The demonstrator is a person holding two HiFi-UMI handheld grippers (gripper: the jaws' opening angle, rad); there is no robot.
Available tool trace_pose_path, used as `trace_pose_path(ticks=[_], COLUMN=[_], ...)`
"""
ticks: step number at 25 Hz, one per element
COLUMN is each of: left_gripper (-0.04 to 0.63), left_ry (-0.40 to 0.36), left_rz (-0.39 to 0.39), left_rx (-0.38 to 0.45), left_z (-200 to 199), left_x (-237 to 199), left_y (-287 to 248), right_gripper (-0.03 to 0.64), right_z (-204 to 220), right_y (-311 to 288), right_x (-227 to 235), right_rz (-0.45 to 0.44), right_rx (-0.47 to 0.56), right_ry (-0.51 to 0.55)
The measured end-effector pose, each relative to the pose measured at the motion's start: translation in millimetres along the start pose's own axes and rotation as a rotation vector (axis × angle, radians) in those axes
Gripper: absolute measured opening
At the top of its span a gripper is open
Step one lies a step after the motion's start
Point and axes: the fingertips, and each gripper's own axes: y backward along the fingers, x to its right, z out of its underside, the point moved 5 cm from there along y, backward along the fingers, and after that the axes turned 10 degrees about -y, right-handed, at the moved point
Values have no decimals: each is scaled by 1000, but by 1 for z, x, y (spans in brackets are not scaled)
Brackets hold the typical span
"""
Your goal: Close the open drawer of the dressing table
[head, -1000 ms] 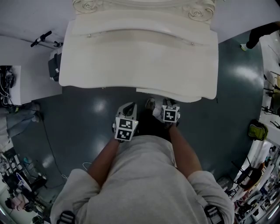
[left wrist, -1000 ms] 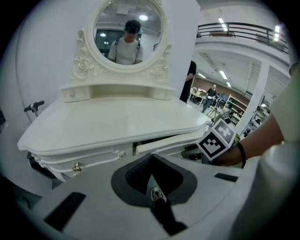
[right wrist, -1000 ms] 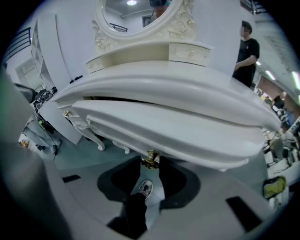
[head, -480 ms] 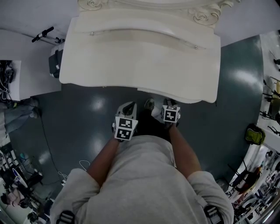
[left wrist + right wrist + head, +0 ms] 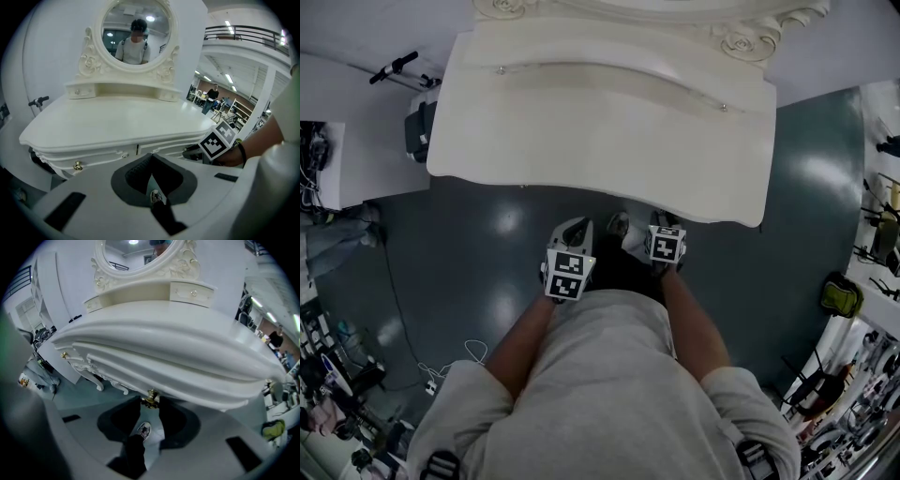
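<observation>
The cream dressing table fills the top of the head view. In the right gripper view its right drawer front runs under the tabletop's moulded edge and carries a brass knob. My right gripper points steeply down, open, and the knob stands right between its fingertips. From above, that gripper reaches just under the table's front edge. My left gripper hangs beside it over the floor, short of the table. Seen along its own jaws, the left gripper has its tips together and holds nothing.
An oval mirror rises at the table's back. The left drawer has two small knobs. Carved legs stand under the left end. The dark floor has cables at lower left. Bags and gear line the right edge.
Both grippers stay where they were. Only the head view drifts a little, so the table's right end sits slightly lower in the picture.
</observation>
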Motion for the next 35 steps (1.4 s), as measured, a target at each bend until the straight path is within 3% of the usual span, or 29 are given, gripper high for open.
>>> trace_pose_path(ticks=[30, 35], left_gripper=[8, 8], left_ry=[52, 38], left_rz=[-32, -29], left_rx=[-24, -3], left_z=[0, -1], left_x=[-8, -8], left_y=[-3, -2], right_gripper=[137, 140], right_z=[-20, -15], right_y=[-8, -3], right_x=[-1, -3], right_rz=[-10, 10], right_rx=[43, 37], right_ry=[19, 67])
